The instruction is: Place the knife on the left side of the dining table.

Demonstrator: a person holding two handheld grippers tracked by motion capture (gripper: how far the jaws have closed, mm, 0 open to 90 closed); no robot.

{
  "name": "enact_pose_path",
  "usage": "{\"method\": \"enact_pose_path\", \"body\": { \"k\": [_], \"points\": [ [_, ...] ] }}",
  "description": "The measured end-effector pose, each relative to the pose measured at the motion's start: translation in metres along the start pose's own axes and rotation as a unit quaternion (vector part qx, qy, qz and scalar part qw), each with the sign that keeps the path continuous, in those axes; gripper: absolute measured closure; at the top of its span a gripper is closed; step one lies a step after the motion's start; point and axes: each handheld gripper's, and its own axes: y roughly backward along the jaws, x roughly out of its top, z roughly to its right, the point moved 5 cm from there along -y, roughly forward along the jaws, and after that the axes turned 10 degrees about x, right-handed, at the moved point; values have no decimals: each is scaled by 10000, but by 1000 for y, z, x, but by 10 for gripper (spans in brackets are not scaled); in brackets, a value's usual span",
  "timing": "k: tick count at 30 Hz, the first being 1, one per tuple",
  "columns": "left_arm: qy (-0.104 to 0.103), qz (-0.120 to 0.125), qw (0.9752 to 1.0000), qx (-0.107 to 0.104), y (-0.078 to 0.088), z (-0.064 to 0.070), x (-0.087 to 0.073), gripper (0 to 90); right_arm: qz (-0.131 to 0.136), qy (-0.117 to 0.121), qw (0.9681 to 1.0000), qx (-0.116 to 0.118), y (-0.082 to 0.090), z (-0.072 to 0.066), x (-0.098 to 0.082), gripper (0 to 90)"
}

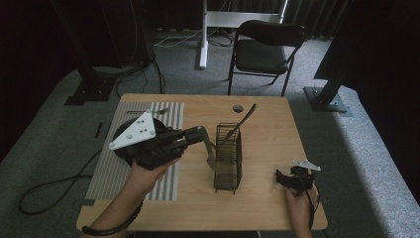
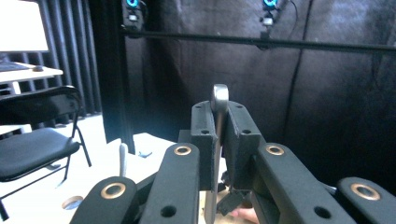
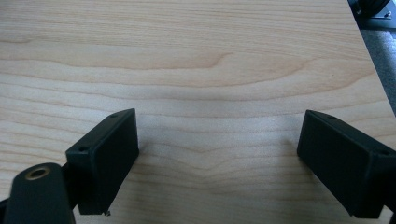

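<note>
My left gripper [image 1: 200,134] hovers over the table's middle, just left of a black wire cutlery rack [image 1: 229,158]. It is shut on a metal utensil [image 1: 210,153] that hangs down beside the rack's left wall. In the left gripper view the utensil's rounded handle end [image 2: 219,99] sticks up between the left gripper's [image 2: 219,119] closed jaws. Another metal utensil [image 1: 241,123] stands tilted in the rack. My right gripper [image 1: 289,178] rests near the front right corner, open. In the right gripper view the right gripper [image 3: 219,154] has its jaws wide apart over bare wood.
A striped placemat [image 1: 171,111] covers the table's left side, with a dark round plate [image 1: 120,141] and a utensil [image 1: 148,111] on it. A small round disc [image 1: 237,107] lies near the far edge. A folding chair [image 1: 267,47] stands behind the table.
</note>
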Motion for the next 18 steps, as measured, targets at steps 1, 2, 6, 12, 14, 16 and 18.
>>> {"method": "enact_pose_path", "body": {
  "k": [1,2,6,12,14,16,18],
  "points": [
    [-19,-45,10000,-4,2,-1,0,840,0,0,10000,0,0,0,0,117],
    [3,-26,10000,65,5,-2,0,840,1,1,10000,0,0,0,0,116],
    [37,-97,9997,232,13,-9,-3,840,0,-1,10000,-1,0,0,0,116],
    [120,-136,9983,547,26,-24,-11,840,0,-1,10000,-1,0,0,0,116],
    [103,-204,9961,854,35,-35,-18,840,0,1,10000,-1,0,0,0,116],
    [150,-243,9946,993,39,-41,-23,840,0,1,10000,0,0,0,0,117],
    [182,-252,9937,1074,41,-44,-25,840,0,1,10000,-1,0,0,0,116]
  ]
}}
